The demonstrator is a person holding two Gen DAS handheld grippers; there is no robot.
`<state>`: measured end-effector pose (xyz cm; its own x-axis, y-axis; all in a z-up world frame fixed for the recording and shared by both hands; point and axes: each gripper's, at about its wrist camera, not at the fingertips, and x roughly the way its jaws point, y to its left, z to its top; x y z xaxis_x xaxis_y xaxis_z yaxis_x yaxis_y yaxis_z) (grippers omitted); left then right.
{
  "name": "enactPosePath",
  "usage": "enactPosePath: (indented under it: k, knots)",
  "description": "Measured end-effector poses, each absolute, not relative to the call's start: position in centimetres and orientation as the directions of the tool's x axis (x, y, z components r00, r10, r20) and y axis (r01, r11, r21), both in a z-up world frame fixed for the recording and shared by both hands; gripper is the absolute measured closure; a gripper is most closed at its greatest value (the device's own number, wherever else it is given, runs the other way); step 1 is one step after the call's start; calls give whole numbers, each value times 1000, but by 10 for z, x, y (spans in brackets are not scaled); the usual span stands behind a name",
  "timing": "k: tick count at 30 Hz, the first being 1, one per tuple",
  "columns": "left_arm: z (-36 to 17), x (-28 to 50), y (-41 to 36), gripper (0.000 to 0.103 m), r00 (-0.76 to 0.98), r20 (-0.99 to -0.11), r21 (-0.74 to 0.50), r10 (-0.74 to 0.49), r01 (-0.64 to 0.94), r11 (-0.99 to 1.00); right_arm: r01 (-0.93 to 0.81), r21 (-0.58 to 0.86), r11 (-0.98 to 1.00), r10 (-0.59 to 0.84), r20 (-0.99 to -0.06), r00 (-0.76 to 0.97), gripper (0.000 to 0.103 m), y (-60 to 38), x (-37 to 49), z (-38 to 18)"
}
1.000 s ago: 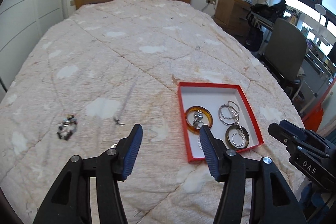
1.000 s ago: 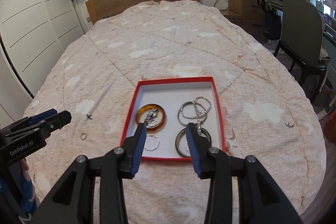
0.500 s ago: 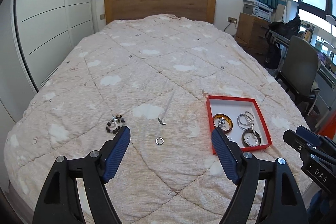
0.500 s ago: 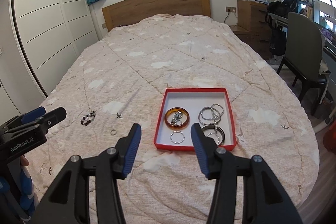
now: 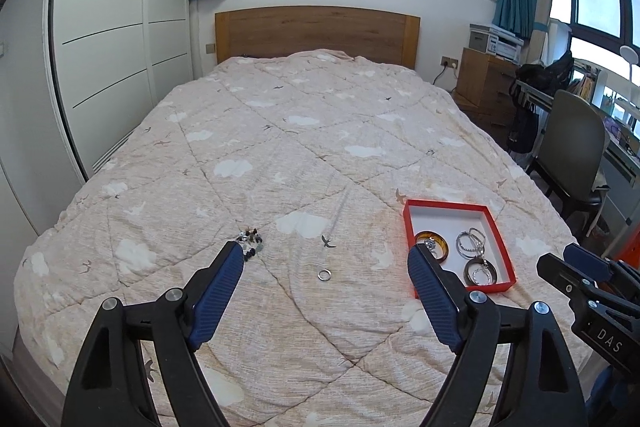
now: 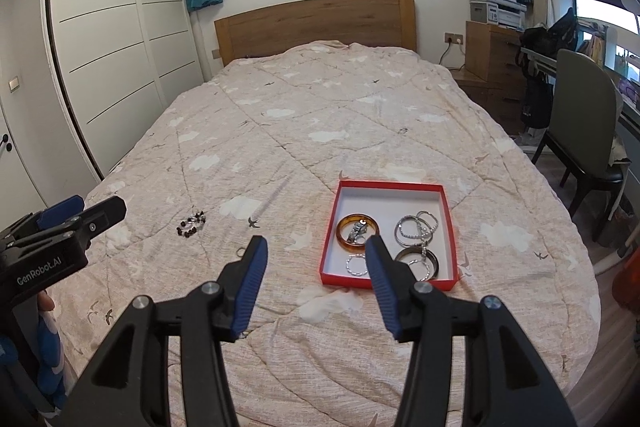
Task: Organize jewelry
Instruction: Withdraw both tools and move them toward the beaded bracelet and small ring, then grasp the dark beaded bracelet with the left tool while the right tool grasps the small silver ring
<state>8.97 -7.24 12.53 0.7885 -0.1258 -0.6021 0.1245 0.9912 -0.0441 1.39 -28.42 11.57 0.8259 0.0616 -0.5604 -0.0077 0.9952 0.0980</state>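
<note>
A red box (image 5: 409, 227) (image 6: 330, 227) lies on the bed with an amber bangle (image 5: 436, 239) (image 6: 345, 225), silver bangles (image 5: 472, 243) (image 6: 416, 227) and a dark bangle (image 5: 469, 271) (image 6: 433, 263) inside. On the quilt to its left lie a small silver ring (image 5: 324, 274) (image 6: 241, 252) and a dark beaded bracelet (image 5: 251, 243) (image 6: 192, 223). My left gripper (image 5: 326, 251) hangs above the quilt, jaws opening wide, nothing between them. My right gripper (image 6: 316, 247) is open and empty, short of the box's near edge.
The quilted bed (image 5: 304, 155) fills both views, with a wooden headboard (image 5: 316, 35) at the far end. White wardrobe doors (image 6: 112, 47) line the left side. A grey chair (image 6: 584, 131), a desk and a wooden cabinet (image 5: 484, 79) stand to the right.
Both grippers have drawn back and risen from the bed, so more of the room shows. Both jaws have widened, the left far more. The jewelry has not moved.
</note>
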Motion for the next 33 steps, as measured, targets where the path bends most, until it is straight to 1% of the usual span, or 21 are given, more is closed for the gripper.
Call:
enactPosePath:
  k: [6,12,22,33]
  knots:
    - [103,111,-52,19,765,-637,-54,-97,82,995,-74,89,993,113,-599,793,54,-263,34,99]
    - [56,158,-11,19,718,-693,-70,-61,17,997,-167,92,982,186,-660,728,54,-237,79,64]
    - [-21,235,53,23,650,-759,-112,-21,-98,989,-292,135,947,295,-725,622,54,-200,165,-3]
    - [-82,301,47,23,583,-809,-124,-75,-45,991,-360,164,919,343,-782,520,54,-171,228,-70]
